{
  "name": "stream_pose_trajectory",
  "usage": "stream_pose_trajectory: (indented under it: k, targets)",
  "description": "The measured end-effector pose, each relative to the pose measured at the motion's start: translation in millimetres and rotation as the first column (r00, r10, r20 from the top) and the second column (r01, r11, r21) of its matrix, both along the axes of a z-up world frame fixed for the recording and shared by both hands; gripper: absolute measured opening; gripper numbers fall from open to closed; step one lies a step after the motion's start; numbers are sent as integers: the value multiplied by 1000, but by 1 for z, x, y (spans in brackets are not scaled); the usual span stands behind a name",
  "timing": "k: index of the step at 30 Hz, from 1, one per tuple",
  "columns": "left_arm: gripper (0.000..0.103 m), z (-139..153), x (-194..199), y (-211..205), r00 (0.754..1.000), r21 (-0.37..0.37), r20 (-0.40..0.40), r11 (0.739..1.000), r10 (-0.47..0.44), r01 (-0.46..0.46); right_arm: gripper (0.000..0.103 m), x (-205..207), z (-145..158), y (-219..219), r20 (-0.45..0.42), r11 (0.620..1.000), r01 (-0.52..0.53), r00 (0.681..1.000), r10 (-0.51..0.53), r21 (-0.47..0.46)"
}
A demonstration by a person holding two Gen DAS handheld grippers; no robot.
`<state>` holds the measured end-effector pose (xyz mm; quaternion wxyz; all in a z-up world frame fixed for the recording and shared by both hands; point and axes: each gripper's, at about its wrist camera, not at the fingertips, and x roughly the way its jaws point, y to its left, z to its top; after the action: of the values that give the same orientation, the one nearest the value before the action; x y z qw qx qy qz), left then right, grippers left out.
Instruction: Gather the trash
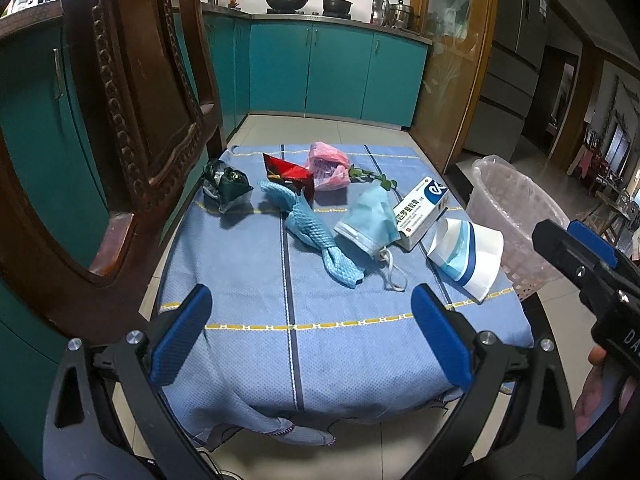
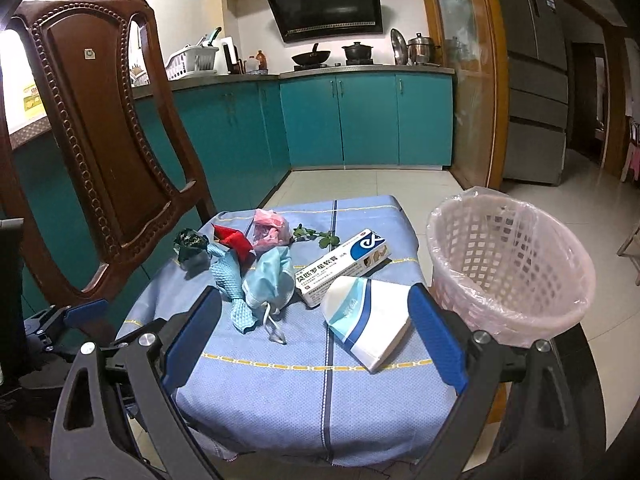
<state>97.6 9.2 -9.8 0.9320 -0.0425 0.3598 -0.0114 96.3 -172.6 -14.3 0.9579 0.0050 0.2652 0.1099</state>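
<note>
Right now both tools hang over the near edge of the blue tablecloth [image 1: 248,264]. The left gripper [image 1: 312,334] is spread wide and holds nothing; the right gripper [image 2: 316,340] is just as wide and just as empty. The trash lies scattered on the cloth: a dark wrapper [image 1: 226,186], a red packet [image 1: 290,174], a pink bag [image 1: 328,164], a teal rag [image 1: 312,230], a face mask [image 1: 370,216], a medicine box [image 2: 344,262] and a paper cup [image 2: 368,320]. The lined basket [image 2: 508,264] stands just beside the table's right edge.
</note>
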Motion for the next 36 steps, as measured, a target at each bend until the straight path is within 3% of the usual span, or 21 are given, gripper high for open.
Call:
stream_pose_trajectory:
  k: [24, 27, 30, 36]
  targets:
    - [99, 1, -2, -3, 1000, -16, 5, 1000, -15, 16, 92, 12, 0, 0, 15, 1000, -9, 1000, 9, -17]
    - [99, 6, -4, 2, 1000, -24, 29, 1000, 11, -10, 92, 29, -2, 9, 9, 999, -34, 999, 34, -25]
    - [99, 18, -10, 18, 993, -84, 96, 995, 62, -54, 92, 49, -10, 18, -26, 998, -56, 998, 56, -3]
    - [99, 18, -8, 27, 990, -83, 104, 993, 97, -89, 73, 94, -42, 57, -113, 993, -109, 988, 104, -43]
